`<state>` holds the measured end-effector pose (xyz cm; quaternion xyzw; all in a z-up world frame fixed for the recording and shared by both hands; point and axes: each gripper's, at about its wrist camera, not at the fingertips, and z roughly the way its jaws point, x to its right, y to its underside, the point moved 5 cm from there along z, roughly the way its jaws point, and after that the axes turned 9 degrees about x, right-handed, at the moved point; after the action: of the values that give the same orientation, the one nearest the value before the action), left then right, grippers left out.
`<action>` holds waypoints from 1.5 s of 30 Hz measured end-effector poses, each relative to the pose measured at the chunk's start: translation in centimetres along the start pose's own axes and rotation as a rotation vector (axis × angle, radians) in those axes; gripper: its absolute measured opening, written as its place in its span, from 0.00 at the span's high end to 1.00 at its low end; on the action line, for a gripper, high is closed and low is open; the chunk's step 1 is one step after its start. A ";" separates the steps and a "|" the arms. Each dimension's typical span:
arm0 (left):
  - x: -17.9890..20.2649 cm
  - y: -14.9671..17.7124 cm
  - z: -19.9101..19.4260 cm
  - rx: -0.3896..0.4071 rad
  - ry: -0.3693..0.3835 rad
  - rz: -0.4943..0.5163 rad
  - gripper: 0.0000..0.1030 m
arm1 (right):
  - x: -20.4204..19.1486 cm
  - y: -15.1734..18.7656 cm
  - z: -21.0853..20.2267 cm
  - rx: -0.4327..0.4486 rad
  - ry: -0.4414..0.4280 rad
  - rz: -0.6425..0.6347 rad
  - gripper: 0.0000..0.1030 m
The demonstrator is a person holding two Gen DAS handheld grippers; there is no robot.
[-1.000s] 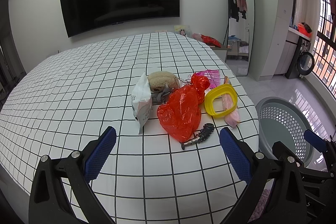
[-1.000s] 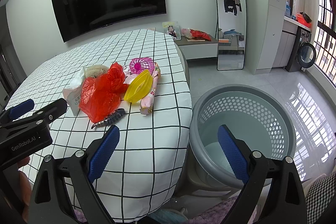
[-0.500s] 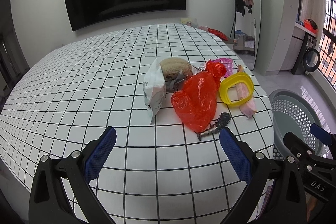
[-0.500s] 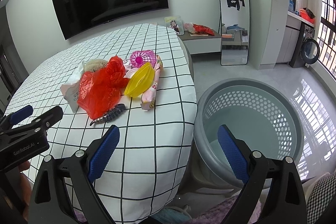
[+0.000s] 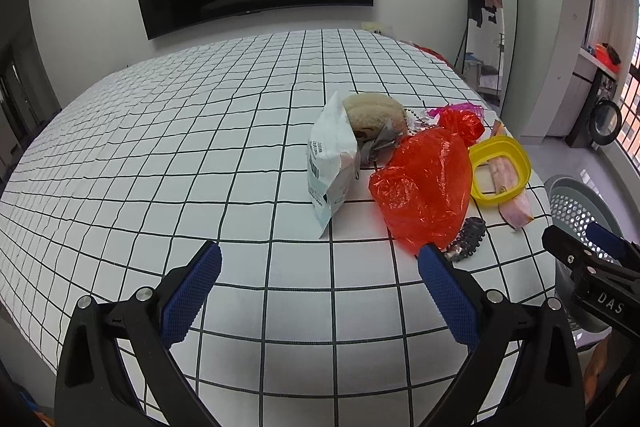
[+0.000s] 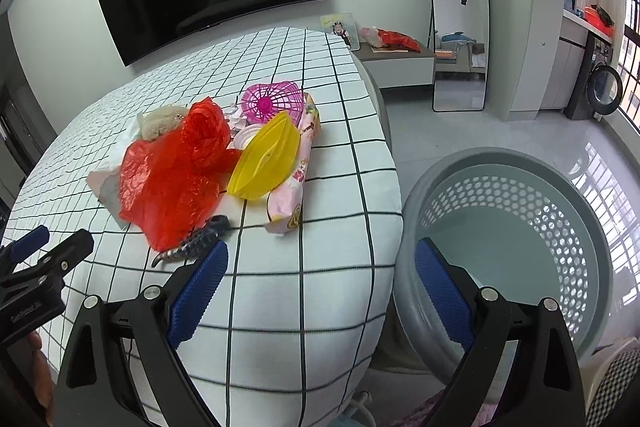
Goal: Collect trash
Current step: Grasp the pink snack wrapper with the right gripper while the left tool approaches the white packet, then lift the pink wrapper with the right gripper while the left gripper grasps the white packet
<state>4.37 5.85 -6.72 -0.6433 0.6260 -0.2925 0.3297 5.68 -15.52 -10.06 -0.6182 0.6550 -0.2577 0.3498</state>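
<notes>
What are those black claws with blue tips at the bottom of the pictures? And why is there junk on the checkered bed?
Those claws are two grabbers that a person holds, one in each hand. Each has a small camera looking out along its blue fingers, so each picture comes from one grabber. The left gripper looks across the checkered sheet. The right gripper looks at the bed's edge and the grey laundry basket on the floor beside it. Both are open and hold nothing. On the bed lies a pile of trash: a red plastic bag, a white packet, a yellow ring-shaped lid, a pink wrapper, a pink mesh bowl and a small dark spiky thing. The job is collecting that trash.
</notes>
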 end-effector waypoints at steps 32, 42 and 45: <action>-1.5 0.2 2.0 -0.043 0.023 -0.048 0.06 | -1.8 -1.9 7.0 -0.057 0.046 -0.133 0.76; -2.2 0.1 2.3 -0.046 0.044 -0.080 0.06 | -1.5 -1.4 3.9 0.000 0.028 -0.120 0.80; -2.5 0.0 2.5 -0.053 0.047 -0.094 0.06 | -1.1 -1.5 2.9 0.017 0.024 -0.097 0.80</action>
<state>6.23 8.50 -8.18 -0.6734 0.6103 -0.3062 0.2836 8.85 -14.33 -10.52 -0.6432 0.6262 -0.2874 0.3340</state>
